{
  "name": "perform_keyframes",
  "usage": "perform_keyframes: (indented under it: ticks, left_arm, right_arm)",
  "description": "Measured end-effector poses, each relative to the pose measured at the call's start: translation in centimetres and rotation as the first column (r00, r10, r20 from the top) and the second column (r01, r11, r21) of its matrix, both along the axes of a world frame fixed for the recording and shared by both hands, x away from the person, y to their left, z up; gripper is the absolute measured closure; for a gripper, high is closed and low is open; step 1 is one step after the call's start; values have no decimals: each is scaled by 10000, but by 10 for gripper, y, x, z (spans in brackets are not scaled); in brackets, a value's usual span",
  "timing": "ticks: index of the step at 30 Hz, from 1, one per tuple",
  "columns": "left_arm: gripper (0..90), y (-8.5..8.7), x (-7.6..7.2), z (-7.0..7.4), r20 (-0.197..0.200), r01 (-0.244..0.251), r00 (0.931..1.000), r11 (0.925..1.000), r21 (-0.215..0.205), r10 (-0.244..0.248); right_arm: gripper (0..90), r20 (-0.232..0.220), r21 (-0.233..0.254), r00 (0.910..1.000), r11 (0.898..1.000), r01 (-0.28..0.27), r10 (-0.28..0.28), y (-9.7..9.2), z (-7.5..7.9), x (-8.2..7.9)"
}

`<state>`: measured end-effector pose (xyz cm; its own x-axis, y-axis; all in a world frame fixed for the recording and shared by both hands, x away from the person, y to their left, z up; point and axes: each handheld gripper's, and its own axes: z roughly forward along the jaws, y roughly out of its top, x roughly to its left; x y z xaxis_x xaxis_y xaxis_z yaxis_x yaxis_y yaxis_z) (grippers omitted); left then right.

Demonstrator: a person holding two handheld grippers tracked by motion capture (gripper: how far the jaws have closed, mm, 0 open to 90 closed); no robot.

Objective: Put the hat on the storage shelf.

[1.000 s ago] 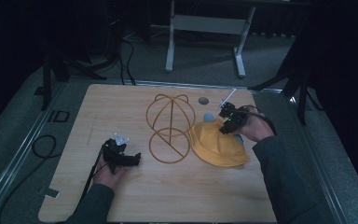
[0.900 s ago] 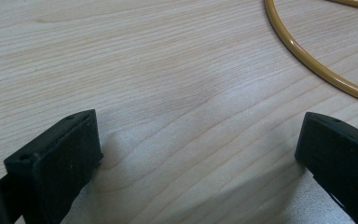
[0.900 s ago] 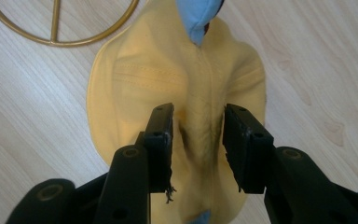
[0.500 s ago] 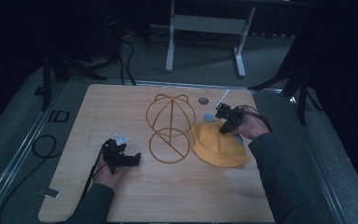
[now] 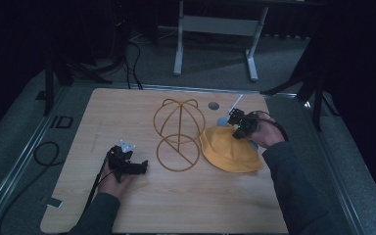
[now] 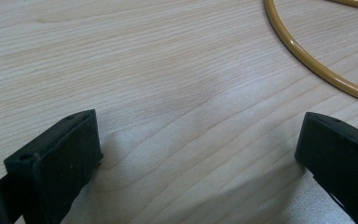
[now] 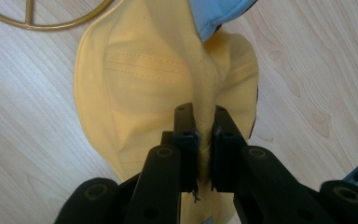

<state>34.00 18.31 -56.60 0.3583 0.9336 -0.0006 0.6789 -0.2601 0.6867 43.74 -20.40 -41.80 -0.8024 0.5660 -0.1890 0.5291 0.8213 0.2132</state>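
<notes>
A yellow cap (image 5: 227,152) lies on the wooden table (image 5: 127,112), right of a gold wire hat stand (image 5: 178,134). My right gripper (image 5: 236,133) is at the cap's far edge. Its jaws have just been closing and now pinch a raised fold of the yellow cap (image 7: 140,84) between the right gripper's (image 7: 204,126) pads. A light blue part (image 7: 219,14) of the cap lies beyond the fold. My left gripper (image 5: 143,166) rests low on the table, left of the stand. In the left gripper view this gripper (image 6: 200,140) stands open over bare wood, near the stand's base ring (image 6: 317,70).
A small grey disc (image 5: 214,105) and a thin white stick (image 5: 236,103) lie at the table's far right. A metal frame (image 5: 215,29) stands on the floor beyond the table. Cables (image 5: 44,152) lie on the floor at the left.
The right gripper's jaws have closed on the cap's fabric. Both hands stay where they were, and the left gripper has not changed.
</notes>
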Motion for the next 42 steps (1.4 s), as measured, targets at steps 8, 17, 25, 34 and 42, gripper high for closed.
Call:
perform_keyframes:
  ticks: [8,17,25,34,42]
  left_arm:
    - [1,0,0,0,-6,18,10000,10000,24,-18]
    - [2,0,0,0,-1,7,10000,10000,10,-7]
    - [1,0,0,0,4,5,10000,10000,9,-5]
    - [1,0,0,0,-21,11,10000,10000,13,-11]
    - [1,0,0,0,-5,6,10000,10000,8,-6]
  right_arm:
    - [837,630,331,9977,9992,215,-236,-9,5,-7]
    - [839,1308,879,9902,9954,379,-493,-18,14,-16]
    - [840,1710,1471,9829,9882,437,-689,-24,21,-23]
    - [839,2324,2301,9687,9726,330,-878,-27,38,-32]
    - [840,2604,2785,9585,9596,403,-1159,-33,48,-34]
